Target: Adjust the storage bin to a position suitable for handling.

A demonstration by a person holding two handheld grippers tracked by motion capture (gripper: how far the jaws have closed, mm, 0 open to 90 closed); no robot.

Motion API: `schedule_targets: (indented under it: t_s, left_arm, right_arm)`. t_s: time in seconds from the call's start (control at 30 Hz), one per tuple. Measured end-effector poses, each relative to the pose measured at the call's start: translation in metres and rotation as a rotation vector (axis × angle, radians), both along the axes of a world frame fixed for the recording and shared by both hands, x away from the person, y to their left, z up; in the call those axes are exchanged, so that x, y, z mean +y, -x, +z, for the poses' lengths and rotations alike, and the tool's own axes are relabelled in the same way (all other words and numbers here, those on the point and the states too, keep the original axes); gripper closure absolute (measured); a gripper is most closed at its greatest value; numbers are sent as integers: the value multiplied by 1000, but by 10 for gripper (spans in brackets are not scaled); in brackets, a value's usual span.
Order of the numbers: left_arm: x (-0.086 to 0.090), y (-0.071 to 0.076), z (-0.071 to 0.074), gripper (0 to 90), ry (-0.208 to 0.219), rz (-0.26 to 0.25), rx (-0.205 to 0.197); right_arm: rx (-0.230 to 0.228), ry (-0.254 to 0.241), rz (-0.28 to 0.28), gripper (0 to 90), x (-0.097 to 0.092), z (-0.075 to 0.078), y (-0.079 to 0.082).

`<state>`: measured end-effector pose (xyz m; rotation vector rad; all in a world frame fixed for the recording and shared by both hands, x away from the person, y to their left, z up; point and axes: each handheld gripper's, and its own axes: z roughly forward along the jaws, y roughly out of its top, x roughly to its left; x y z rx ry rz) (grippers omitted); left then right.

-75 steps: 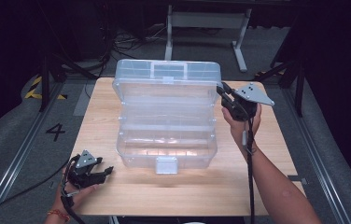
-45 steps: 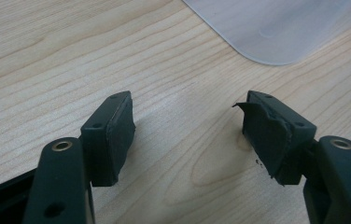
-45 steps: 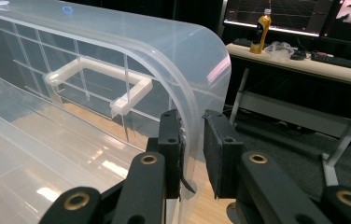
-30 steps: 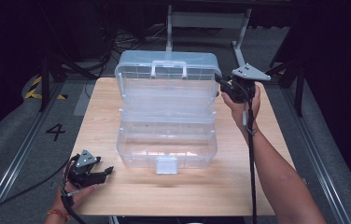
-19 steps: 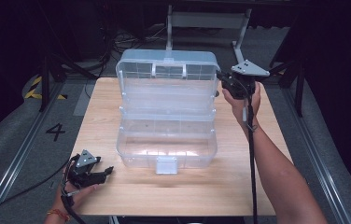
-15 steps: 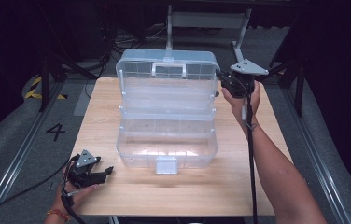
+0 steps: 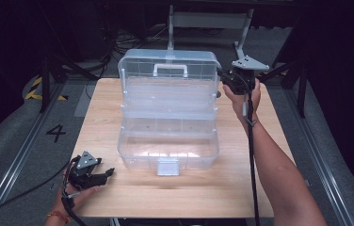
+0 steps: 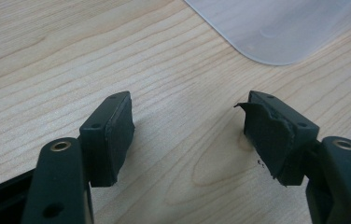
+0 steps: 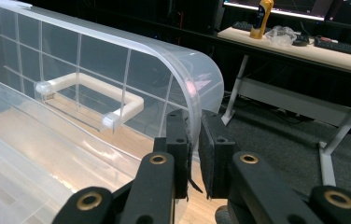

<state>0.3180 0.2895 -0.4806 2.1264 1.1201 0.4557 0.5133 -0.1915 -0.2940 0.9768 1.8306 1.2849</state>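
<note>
A clear plastic tool box (image 7: pixel 168 136) stands in the middle of the wooden table (image 7: pixel 269 155), its tiers spread and its lid (image 7: pixel 168 73) raised upright at the back. The lid carries a white handle (image 7: pixel 170 69) (image 9: pixel 89 95). My right gripper (image 7: pixel 224 80) (image 9: pixel 194 149) is shut on the lid's right edge (image 9: pixel 194 121), with the rim pinched between its pads. My left gripper (image 7: pixel 103 175) (image 8: pixel 187 137) rests open on the table at the front left, nothing between its fingers. A corner of the box (image 8: pixel 281 28) lies ahead of it.
A white front latch (image 7: pixel 168 165) hangs from the box's front wall. Behind the table stand a grey metal frame (image 7: pixel 208 21) and dark floor with cables. A desk with a bottle (image 9: pixel 262 18) is far off in the right gripper view.
My right gripper has swung the lid up and back, from lying low over the trays to upright. The left gripper has stayed still.
</note>
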Motion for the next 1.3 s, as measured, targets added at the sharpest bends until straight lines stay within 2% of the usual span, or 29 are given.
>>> schedule_targets:
  t_s: [0.87, 1.3]
  left_arm:
    - [0, 0, 0, 332, -4, 6, 1]
    - [0, 0, 0, 329, -4, 3, 2]
  right_arm:
    - [63, 46, 4, 819, 3, -1, -33]
    - [94, 43, 0, 813, 4, -7, -52]
